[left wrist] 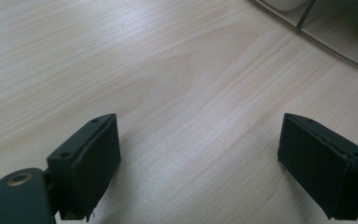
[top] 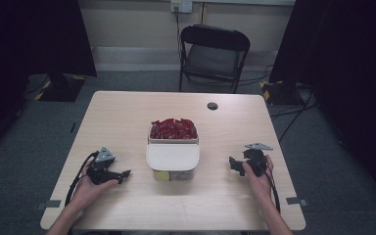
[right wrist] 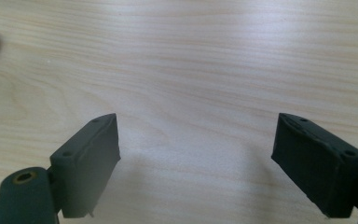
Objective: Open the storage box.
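While both hands rest on the pale wooden table [top: 127, 117], a clear plastic box [top: 173, 155] is seen at the middle of the tabletop, well apart from each gripper. Its far compartment, toward twelve o'clock, is packed with shiny red packets [top: 174, 129] heaped up to the rim, and its near half is covered by a white lid [top: 172, 156] with rounded corners; something yellowish can be made out through the clear wall below the lid, though what it is cannot be told. The left gripper [top: 123, 175] is held at about nine o'clock from the box, its jaws pointed toward the box, and in the left gripper view [left wrist: 199, 161] the two black pads are spread wide with only bare wood grain between them, so nothing is gripped; a corner of the box is glimpsed at that view's one o'clock. The right gripper [top: 234, 164] is held at about three o'clock from the box, and in the right gripper view [right wrist: 196, 163] its jaws are likewise set far apart over bare table, with nothing held. A black folding chair [top: 213, 54] stands beyond the table at twelve o'clock.
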The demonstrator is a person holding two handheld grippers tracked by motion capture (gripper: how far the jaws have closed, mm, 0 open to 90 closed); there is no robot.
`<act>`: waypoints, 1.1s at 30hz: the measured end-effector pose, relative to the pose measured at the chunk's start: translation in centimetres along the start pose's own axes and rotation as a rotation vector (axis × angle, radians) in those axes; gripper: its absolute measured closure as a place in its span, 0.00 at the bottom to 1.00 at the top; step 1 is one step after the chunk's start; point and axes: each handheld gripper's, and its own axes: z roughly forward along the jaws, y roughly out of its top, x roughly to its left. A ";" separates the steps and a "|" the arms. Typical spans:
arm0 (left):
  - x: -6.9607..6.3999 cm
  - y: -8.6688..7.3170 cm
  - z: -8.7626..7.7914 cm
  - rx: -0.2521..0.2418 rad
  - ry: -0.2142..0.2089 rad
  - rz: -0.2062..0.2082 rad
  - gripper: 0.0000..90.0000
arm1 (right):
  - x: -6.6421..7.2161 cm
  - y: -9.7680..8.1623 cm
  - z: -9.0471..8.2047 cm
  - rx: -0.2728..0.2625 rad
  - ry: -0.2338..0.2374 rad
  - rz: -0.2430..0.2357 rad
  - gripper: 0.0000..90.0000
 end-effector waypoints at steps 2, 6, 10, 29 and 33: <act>0.0 0.0 0.0 0.001 0.002 0.003 0.14 | 0.1 0.1 -0.1 0.002 0.004 -0.003 0.16; 0.0 0.0 0.0 0.001 0.001 0.004 0.14 | 0.0 0.1 -0.3 0.010 0.013 -0.013 0.16; 0.0 0.0 0.0 0.001 0.001 0.003 0.14 | 0.0 0.2 -0.6 -0.001 0.005 -0.018 0.16; 0.0 0.0 0.0 0.001 0.002 0.004 0.14 | 1.4 1.3 -2.9 -0.063 0.086 -0.023 0.16; 0.0 0.0 0.0 0.001 0.002 0.003 0.14 | 2.3 1.4 -3.4 -0.073 0.107 -0.038 0.16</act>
